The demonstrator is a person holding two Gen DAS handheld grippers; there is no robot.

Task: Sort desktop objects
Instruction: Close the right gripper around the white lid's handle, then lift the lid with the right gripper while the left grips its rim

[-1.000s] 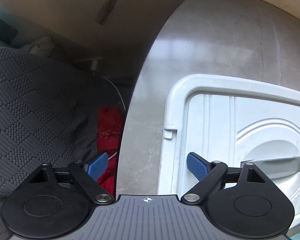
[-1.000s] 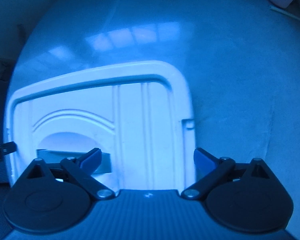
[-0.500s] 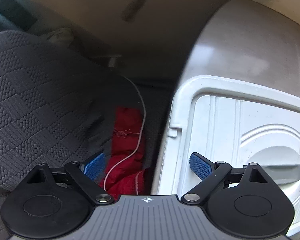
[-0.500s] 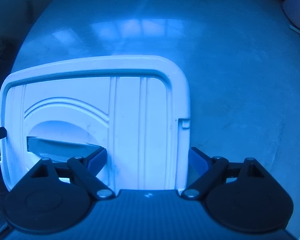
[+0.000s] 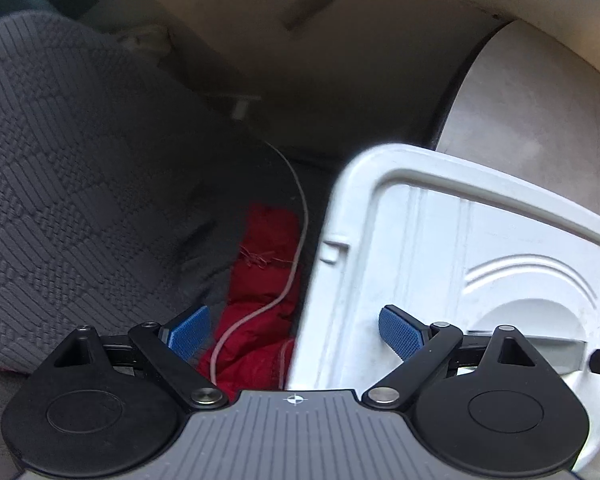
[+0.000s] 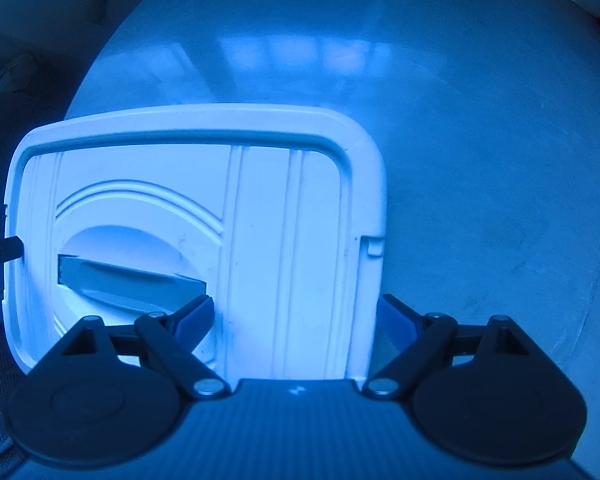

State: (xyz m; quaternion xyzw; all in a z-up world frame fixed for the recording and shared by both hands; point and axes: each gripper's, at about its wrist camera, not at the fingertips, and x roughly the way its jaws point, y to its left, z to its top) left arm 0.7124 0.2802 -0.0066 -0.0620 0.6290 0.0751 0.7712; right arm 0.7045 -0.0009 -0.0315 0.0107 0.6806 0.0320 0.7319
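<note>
- Left tool and right tool, both spread, straddle the white lid's opposite edges.
- Uneven squeezing could tip it off the surface.

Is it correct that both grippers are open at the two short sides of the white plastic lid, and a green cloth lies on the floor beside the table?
Not quite: the cloth is red, not green. The left wrist view shows the red cloth beside the table. The rest holds: the left gripper and right gripper are open at the two short sides of the white plastic lid.
</note>
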